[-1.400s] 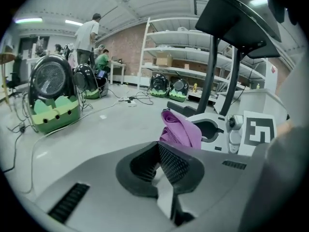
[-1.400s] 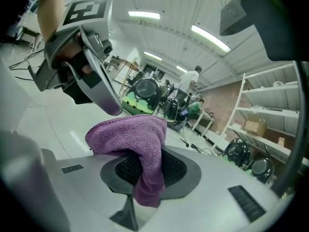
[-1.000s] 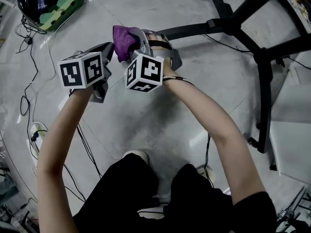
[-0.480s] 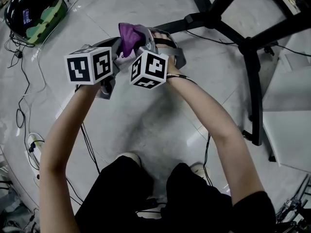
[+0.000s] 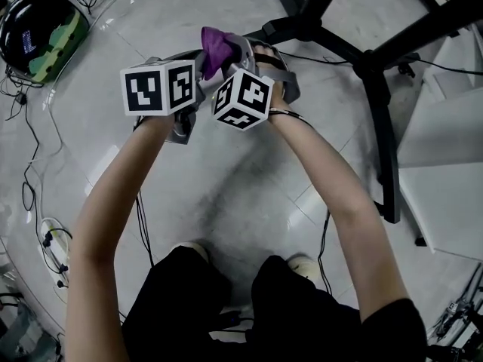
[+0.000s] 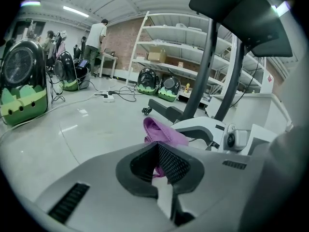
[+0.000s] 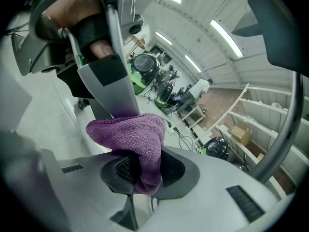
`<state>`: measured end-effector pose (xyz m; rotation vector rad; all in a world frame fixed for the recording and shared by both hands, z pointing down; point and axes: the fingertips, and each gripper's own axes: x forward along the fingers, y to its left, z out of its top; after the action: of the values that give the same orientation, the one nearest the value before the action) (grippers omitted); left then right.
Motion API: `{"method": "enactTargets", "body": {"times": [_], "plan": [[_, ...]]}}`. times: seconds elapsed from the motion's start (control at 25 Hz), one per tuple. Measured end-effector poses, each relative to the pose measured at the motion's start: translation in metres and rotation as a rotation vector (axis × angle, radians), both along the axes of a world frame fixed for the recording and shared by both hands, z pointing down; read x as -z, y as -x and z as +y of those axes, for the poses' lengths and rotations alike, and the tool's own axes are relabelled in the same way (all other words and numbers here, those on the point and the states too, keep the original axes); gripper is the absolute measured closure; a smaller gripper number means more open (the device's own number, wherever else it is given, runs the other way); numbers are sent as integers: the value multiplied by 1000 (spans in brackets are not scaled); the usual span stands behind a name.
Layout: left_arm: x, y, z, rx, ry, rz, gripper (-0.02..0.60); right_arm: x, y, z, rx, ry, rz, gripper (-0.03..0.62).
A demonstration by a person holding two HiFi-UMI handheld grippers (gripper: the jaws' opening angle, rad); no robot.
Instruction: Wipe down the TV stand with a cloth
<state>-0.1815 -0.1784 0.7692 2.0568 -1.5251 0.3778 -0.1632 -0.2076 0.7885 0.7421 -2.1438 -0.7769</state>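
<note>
A purple cloth (image 5: 215, 47) hangs between my two grippers, held up above the grey floor. My right gripper (image 5: 231, 51) is shut on the cloth (image 7: 130, 129), which bulges out over its pads. My left gripper (image 5: 195, 60) presses in from the left, its tips together, with a bit of cloth (image 6: 161, 132) caught between the pads. In the right gripper view, a grey finger (image 7: 113, 88) of the left gripper reaches into the cloth. The black TV stand (image 5: 377, 74), with spread legs and a caster, stands just beyond and to the right. Its pole (image 6: 205, 71) rises behind the cloth.
A black and green pack (image 5: 38, 32) lies at the far left, with cables (image 5: 34, 187) and a white power strip (image 5: 51, 228) on the floor. A white panel (image 5: 445, 142) sits at the right. White shelving (image 6: 178, 52) and people (image 6: 99, 37) are far behind.
Both grippers, kept together with the cloth, have moved forward and a little right, closer to the stand's legs.
</note>
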Motion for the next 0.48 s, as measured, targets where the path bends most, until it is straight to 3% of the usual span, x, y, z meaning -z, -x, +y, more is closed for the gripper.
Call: {"method": "enactTargets", "body": {"times": [0.36, 0.48], "plan": [[-16, -32, -26, -46, 23, -31, 575, -1, -47, -38, -88, -32, 60, 508], [-19, -41, -33, -65, 27, -58, 575, -1, -49, -39, -75, -65, 104, 508]]}}
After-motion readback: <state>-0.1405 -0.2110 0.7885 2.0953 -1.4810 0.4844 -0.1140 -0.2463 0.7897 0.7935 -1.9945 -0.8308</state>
